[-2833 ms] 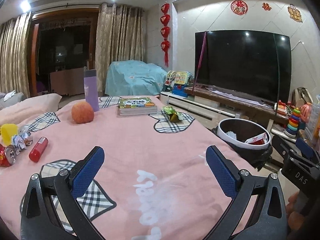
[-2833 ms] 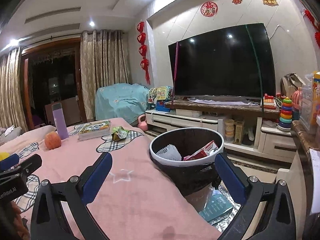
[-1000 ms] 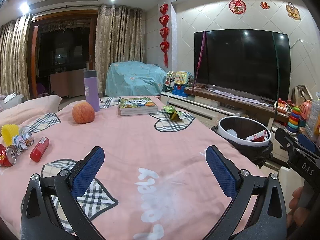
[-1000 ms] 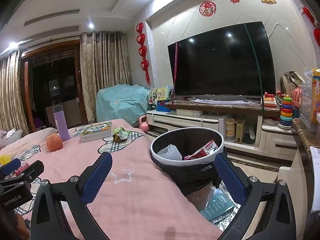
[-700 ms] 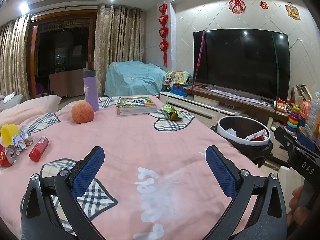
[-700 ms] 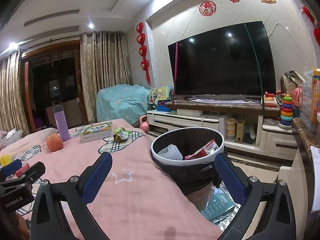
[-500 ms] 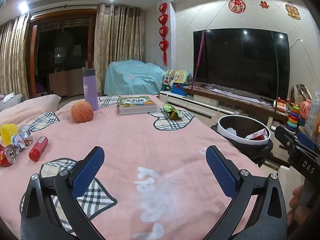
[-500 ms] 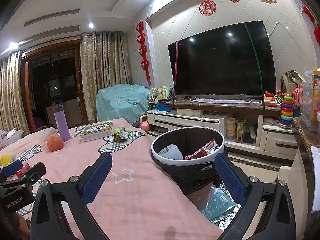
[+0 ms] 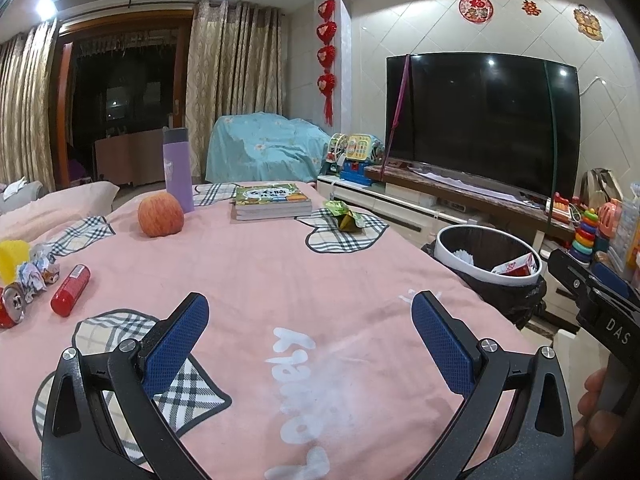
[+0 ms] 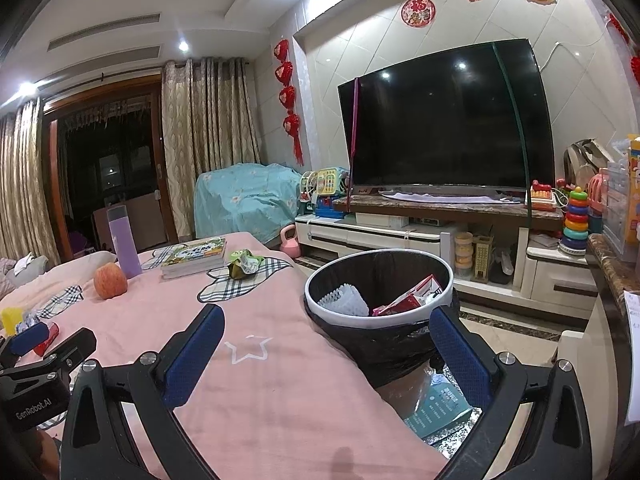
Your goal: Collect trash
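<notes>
Left gripper [image 9: 310, 334]: blue-padded jaws spread wide, nothing between them, hovering over the pink blanket with plaid heart patches [image 9: 256, 272].
Right gripper [image 10: 326, 346]: jaws likewise released and empty; its left pad is over the blanket edge, its right pad in front of the bin.
Round white-rimmed trash bin with black liner [image 10: 404, 344]: just ahead of the right jaws, slightly right of their midline; it holds a white ribbed wrapper and a red carton [image 10: 410, 298].
Crumpled green snack wrapper [image 9: 344, 216]: on a plaid heart, far ahead of the left jaws, a little right of centre.
Red cylindrical tube [image 9: 70, 290]: lying on the blanket, ahead and well left of the left jaws.
Crushed red drink can [image 9: 10, 312]: at the far left edge, beside crumpled paper [image 9: 34, 274].
Orange-red apple [image 9: 161, 215]: far ahead, left of centre, near a tall lilac bottle [image 9: 178, 170].
Stack of green-covered books [image 9: 271, 201]: far ahead, roughly centred.
</notes>
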The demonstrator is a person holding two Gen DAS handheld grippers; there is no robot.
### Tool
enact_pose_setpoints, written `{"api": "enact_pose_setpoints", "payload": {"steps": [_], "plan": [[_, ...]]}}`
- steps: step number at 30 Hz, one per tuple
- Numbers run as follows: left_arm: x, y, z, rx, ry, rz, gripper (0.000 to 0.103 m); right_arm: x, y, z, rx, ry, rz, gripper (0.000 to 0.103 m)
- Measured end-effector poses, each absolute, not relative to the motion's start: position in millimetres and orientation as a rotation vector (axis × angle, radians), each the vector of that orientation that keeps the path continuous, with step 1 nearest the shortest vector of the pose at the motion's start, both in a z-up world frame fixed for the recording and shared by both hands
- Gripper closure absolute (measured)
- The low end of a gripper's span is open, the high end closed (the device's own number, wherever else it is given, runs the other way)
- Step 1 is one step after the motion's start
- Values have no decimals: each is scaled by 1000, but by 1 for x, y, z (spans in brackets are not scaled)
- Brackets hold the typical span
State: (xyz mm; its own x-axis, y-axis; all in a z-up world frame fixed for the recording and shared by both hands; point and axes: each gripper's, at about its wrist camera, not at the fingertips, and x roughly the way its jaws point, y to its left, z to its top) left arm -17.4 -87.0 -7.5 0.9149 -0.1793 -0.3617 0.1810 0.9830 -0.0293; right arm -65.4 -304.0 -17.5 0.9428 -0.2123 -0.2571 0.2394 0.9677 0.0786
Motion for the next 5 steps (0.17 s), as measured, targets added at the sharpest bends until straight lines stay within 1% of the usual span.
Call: {"api": "enact_pose_setpoints", "payload": {"steps": [5], "plan": [[-9,-80,-11,-21,399,-185,0,-61,-302,-16,109,263,-219,0]]}}
